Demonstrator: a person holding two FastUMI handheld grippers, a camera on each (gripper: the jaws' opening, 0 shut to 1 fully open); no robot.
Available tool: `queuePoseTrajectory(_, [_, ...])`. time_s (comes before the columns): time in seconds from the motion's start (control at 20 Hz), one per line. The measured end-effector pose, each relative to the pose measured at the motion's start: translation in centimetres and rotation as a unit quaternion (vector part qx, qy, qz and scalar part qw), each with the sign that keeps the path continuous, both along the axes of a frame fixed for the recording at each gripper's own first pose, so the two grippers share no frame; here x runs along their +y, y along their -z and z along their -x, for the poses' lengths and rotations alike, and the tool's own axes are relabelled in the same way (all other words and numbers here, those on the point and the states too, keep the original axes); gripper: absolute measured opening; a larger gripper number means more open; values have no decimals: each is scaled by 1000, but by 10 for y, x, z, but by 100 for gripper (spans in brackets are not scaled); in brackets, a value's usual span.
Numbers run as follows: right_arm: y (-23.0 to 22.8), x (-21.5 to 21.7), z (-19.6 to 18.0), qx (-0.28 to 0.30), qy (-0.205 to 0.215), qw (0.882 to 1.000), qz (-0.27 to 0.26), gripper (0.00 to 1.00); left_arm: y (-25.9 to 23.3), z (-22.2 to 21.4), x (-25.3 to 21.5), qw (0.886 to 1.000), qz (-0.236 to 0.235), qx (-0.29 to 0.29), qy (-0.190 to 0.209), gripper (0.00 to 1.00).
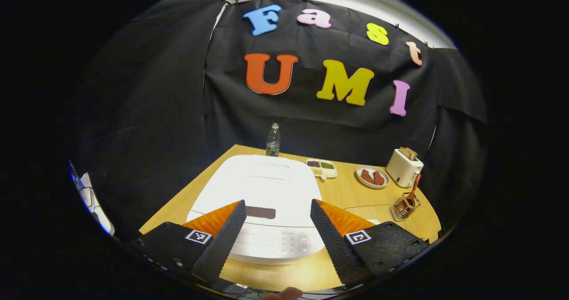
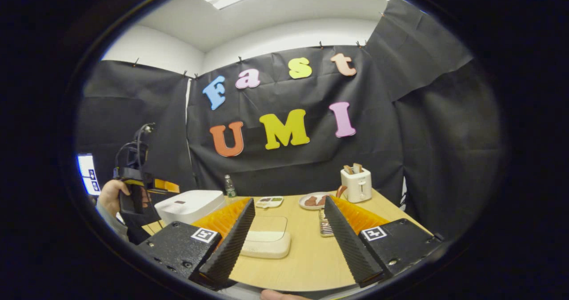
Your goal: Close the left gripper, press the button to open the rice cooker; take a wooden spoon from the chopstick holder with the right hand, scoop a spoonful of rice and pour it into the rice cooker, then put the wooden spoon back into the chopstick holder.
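Two tongs: left tongs (image 1: 276, 222) and right tongs (image 2: 289, 222) both gape wide, holding nothing.
Cooker: I see the rice cooker (image 1: 262, 193) lid down on the tabletop (image 1: 355, 198), directly ahead of the left tongs, its front panel (image 1: 284, 242) between my fingers.
Spoon: wooden spoon (image 1: 414, 189) stands near-upright in the chopstick holder (image 1: 404, 207), handle up, leaning slightly right; nearer my right tongs.
Next: I judge closing left comes first.

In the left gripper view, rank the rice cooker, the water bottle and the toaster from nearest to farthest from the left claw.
1. Rice cooker: directly ahead, its front edge between the fingers of the left claw.
2. Water bottle: behind the cooker, at the table's back edge.
3. Toaster: far right corner; its distance is close to the bottle's, so this order is tentative.
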State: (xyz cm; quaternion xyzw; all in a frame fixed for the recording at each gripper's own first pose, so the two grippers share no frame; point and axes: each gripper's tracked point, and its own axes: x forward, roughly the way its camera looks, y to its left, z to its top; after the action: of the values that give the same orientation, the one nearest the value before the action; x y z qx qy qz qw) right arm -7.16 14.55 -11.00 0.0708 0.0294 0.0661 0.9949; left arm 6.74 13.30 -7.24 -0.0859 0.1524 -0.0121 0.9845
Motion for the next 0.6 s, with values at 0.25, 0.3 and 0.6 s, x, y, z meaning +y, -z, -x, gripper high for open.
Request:
queuePoseTrajectory(0.25, [-7,-9,-3,8,13,1000,16,94,-41,50,-16,995,-4,-96,9,94])
queuePoseTrajectory(0.3, [-11,-10,-2,6,14,1000,21,100,-47,59,-19,994,-3,-110,8,94])
queuePoseTrajectory(0.6, [-20,-19,4,5,40,998,50,95,-70,121,-14,981,-29,-189,-35,94])
